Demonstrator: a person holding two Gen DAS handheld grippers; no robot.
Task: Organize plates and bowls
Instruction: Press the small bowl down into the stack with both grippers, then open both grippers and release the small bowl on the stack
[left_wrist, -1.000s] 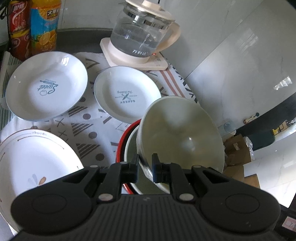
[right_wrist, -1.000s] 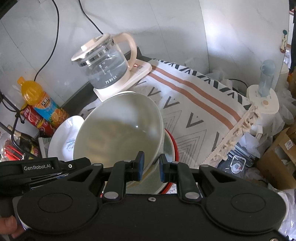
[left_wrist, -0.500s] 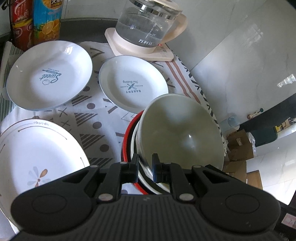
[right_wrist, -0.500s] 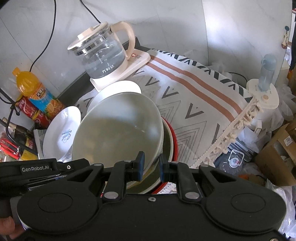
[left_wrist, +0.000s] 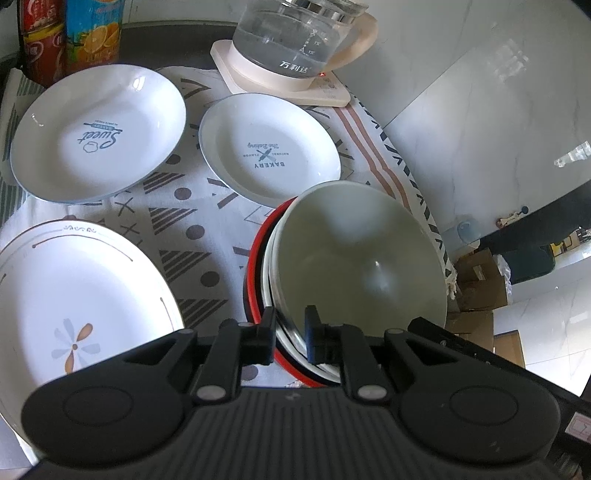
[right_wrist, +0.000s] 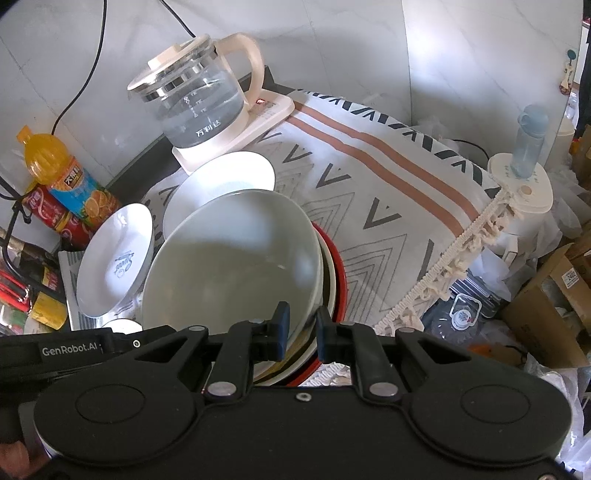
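Both grippers pinch the rim of one pale bowl (left_wrist: 354, 258). The left gripper (left_wrist: 290, 334) clamps the near rim, one finger inside and one outside; the right gripper (right_wrist: 300, 330) does the same at another point of that rim. Compared with a second ago, the bowl sits lower and more level: then it stood tilted, well clear of the red bowl (left_wrist: 255, 280); now it lies nested in the stack, with the white bowl's rim and the red rim showing as narrow crescents just beside it. Whether it rests fully on the stack cannot be told.

The plates lie untouched on the patterned cloth (left_wrist: 192, 206): the "Sweet" plate (left_wrist: 98, 133), the "Bakery" plate (left_wrist: 269, 147) and the flower plate (left_wrist: 74, 295), all apart from one another. The kettle (left_wrist: 288, 44) stands behind them.

Judgement: the bowl stack appears nearly complete. Releasing both grips seems the step in hand; the three plates are not yet stacked.
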